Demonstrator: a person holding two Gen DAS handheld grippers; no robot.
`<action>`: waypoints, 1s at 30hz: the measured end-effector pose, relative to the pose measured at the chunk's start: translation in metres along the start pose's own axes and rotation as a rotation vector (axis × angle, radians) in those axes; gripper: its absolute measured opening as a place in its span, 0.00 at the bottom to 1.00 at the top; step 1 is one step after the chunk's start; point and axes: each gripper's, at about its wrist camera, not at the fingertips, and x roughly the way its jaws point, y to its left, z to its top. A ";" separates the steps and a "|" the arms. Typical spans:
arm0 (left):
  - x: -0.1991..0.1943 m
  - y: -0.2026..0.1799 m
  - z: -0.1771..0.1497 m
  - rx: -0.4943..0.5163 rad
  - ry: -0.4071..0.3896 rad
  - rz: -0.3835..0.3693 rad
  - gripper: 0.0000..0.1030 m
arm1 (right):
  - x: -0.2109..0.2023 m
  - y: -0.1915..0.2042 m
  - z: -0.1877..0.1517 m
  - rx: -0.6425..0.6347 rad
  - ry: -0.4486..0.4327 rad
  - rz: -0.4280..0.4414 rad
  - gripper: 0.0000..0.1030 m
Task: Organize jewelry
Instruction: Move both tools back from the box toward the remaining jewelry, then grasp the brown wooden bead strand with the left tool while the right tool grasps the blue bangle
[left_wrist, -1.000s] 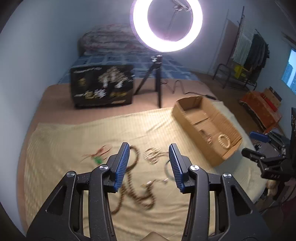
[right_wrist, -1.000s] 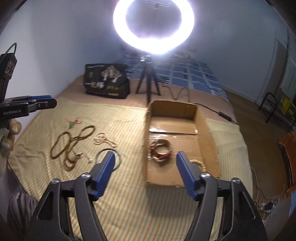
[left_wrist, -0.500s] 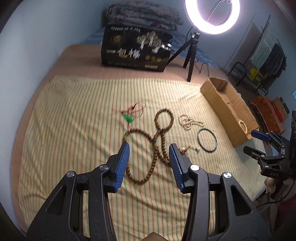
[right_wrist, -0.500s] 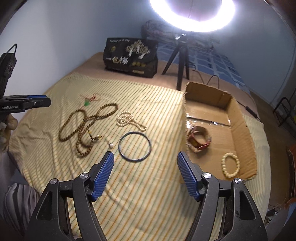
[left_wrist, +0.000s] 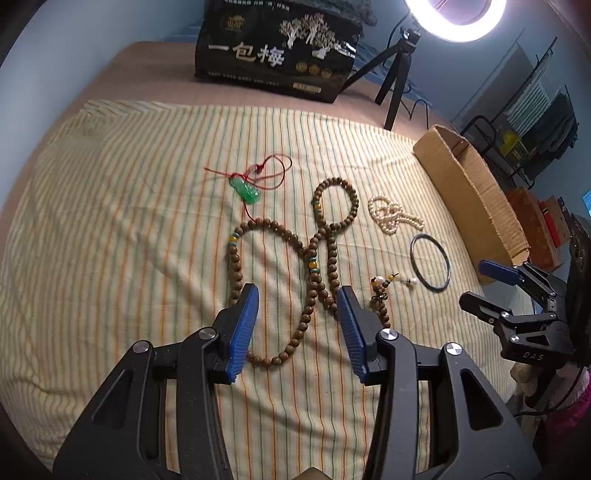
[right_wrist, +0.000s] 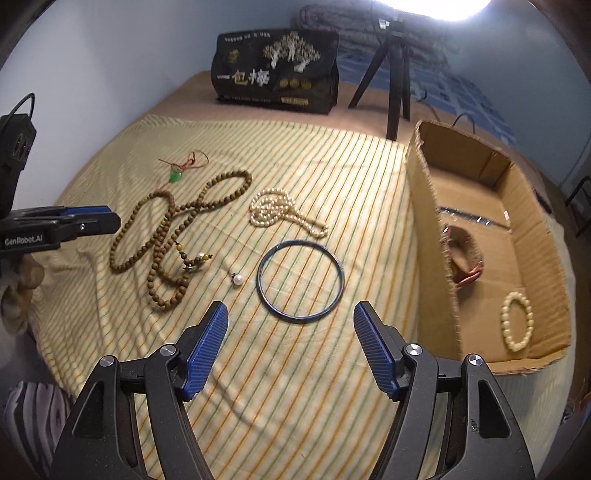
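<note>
Jewelry lies on a striped cloth. A long brown bead necklace is straight ahead of my open left gripper, its near loop between the jaws. A dark blue bangle lies just ahead of my open right gripper. A pearl strand, a green jade pendant on red cord and a small pearl earring lie nearby. The cardboard box holds a cream bead bracelet and a brown bracelet.
A black printed gift box and a ring-light tripod stand behind the cloth. The cloth's near edge drops off below both grippers. A clothes rack stands at the far right.
Both grippers have tilted down and moved closer to the cloth. The left now hovers over the brown necklace, the right over the blue bangle. The jewelry has not moved.
</note>
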 end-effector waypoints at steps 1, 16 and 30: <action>0.004 0.000 0.000 -0.003 0.006 -0.005 0.44 | 0.005 0.000 0.001 0.005 0.010 0.002 0.68; 0.036 0.004 0.004 -0.024 0.047 -0.018 0.43 | 0.043 -0.004 0.003 0.018 0.077 -0.046 0.68; 0.050 -0.004 0.014 -0.018 0.052 -0.018 0.43 | 0.052 -0.007 0.009 0.018 0.075 -0.049 0.77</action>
